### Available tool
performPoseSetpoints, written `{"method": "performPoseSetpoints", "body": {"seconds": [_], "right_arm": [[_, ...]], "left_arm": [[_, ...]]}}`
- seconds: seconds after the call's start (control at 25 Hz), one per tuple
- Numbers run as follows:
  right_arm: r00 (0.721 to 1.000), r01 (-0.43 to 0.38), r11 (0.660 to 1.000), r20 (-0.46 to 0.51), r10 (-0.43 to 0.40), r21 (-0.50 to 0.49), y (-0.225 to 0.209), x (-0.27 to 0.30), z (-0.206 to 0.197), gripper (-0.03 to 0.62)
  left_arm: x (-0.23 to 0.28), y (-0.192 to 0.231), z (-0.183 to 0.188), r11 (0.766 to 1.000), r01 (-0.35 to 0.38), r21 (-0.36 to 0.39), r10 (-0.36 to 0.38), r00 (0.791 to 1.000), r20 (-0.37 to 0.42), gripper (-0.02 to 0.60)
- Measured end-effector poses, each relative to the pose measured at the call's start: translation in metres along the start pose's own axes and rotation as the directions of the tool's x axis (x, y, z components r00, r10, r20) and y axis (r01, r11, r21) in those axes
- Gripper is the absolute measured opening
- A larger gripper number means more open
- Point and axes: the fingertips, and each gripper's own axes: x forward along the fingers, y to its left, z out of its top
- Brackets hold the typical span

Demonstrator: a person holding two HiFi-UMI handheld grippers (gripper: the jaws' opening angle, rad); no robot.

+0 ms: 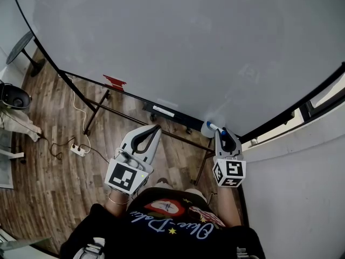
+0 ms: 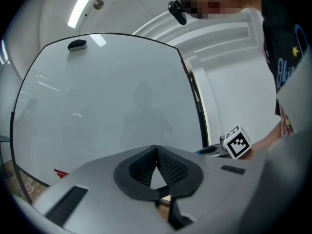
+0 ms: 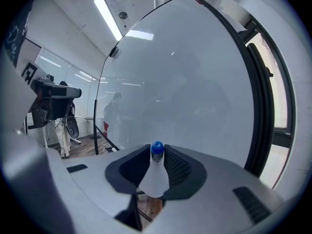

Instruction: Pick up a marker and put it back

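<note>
A: Whereabouts of the marker (image 3: 155, 173)?

B: Low in the centre of the right gripper view, between the jaws of the right hand-held gripper (image 3: 157, 150). Lying along the jaws, with the white barrel toward the camera and the blue end out at the tips, facing the whiteboard (image 3: 195, 82).

A: Gripped, or only lying there?

B: Clamped, by the look of it, with ribbed pads pressed against the barrel on both sides.

A: And in the head view?

B: Lower right of centre, with the tips right up at the bottom edge of the whiteboard. A bit of blue and white showing just past them. Cannot tell whether touching that edge or only just beside it.

A: And the left hand-held gripper (image 2: 156, 147)?

B: Closed, tips meeting, nothing between them. In the head view, low and just left of centre, well apart from the right one. Short of the board, above the wooden floor (image 1: 48, 188).

A: Anything else around the board?

B: A red object (image 1: 114, 81) on the bottom rail, left of centre in the head view. A small black object (image 2: 77, 45) stuck on the board, upper left of the left gripper view. Down on the floor at the left of the head view, a white power strip (image 1: 78, 150) with its cable.
</note>
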Motion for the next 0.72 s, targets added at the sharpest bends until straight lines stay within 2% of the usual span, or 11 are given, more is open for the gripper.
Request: {"method": "performPoseSetpoints", "body": {"seconds": [0.28, 0.72], "right_arm": [[1.0, 0.009, 1.0, 0.018, -0.009, 0.008, -0.002, -0.008, 0.004, 0.107], [0.996, 0.03, 0.999, 0.082, -0.033, 0.044, -0.005, -0.028, 0.026, 0.096]], "left_arm": [[-0.003, -0.003, 0.0, 1.0, 0.004, 0.008, -0.004, 1.0, -0.003, 0.003], [-0.007, -0.003, -0.004, 1.0, 0.005, -0.007, -0.005, 1.0, 0.007, 0.003]]}}
